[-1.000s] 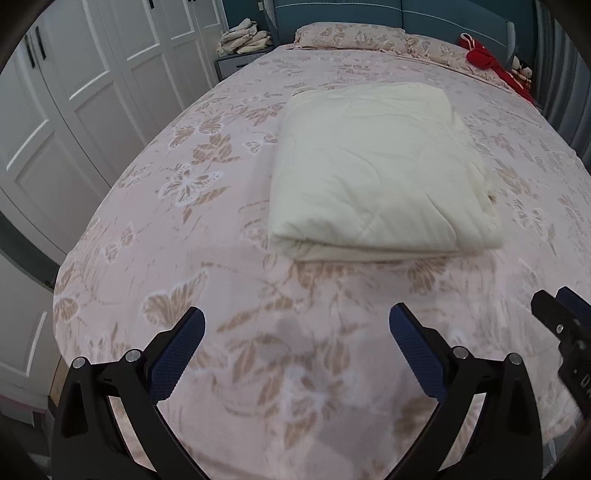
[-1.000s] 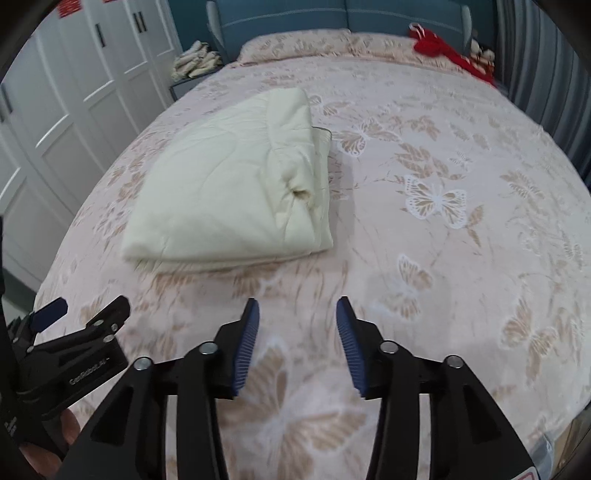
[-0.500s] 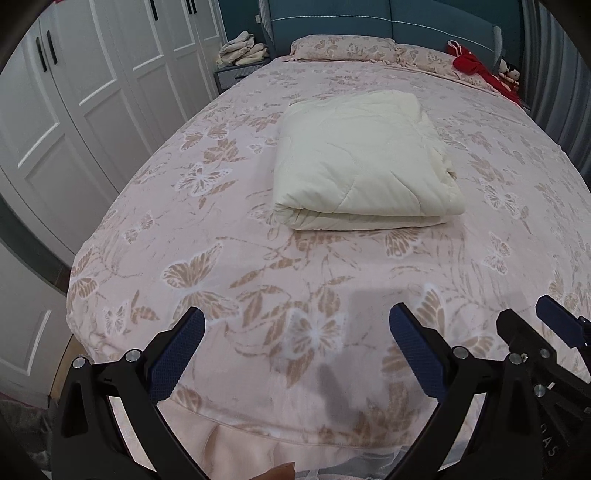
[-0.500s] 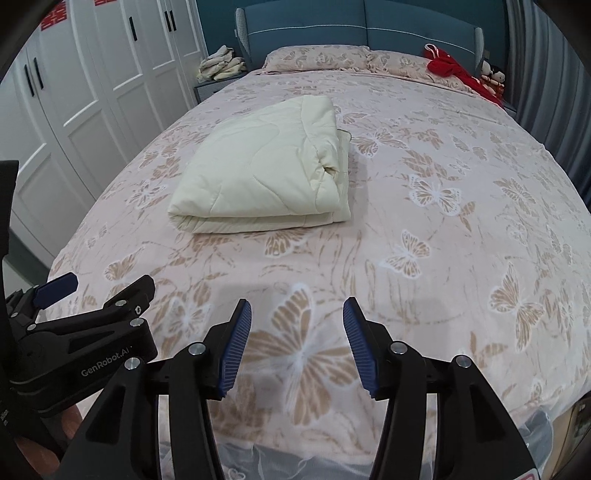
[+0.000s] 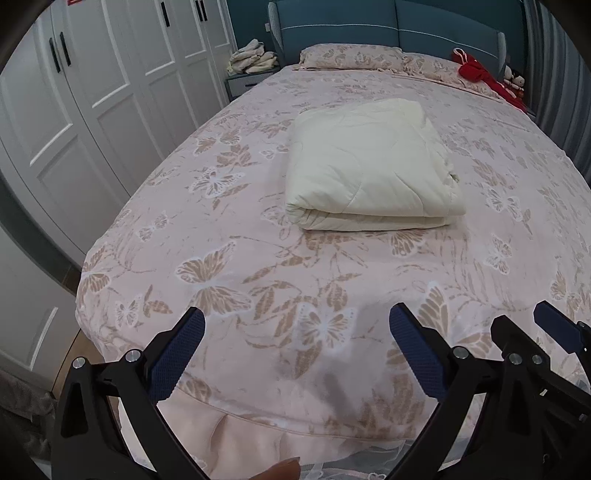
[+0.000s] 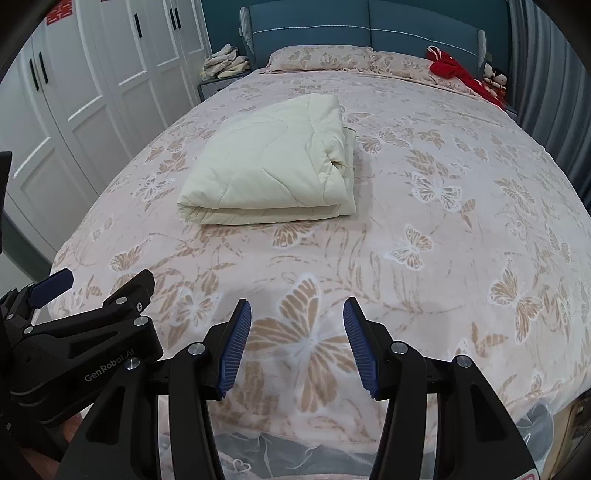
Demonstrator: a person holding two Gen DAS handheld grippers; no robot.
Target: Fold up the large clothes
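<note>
A cream quilt (image 5: 369, 170) lies folded into a thick rectangle in the middle of the bed; it also shows in the right wrist view (image 6: 273, 166). My left gripper (image 5: 295, 354) is open and empty, above the foot edge of the bed, well short of the quilt. My right gripper (image 6: 295, 343) is open and empty, also over the foot edge. The right gripper shows at the right of the left wrist view (image 5: 532, 347), and the left gripper at the left of the right wrist view (image 6: 85, 314).
The bed (image 5: 236, 258) has a pink butterfly-print cover and a blue headboard (image 5: 391, 26). Pillows (image 5: 351, 57) and a red garment (image 5: 476, 70) lie at the head. White wardrobes (image 5: 92, 92) stand on the left, with a nightstand holding folded cloths (image 5: 251, 61).
Both grippers have drawn back from the quilt toward the foot of the bed. The right gripper's jaws have opened wider. The quilt has not moved.
</note>
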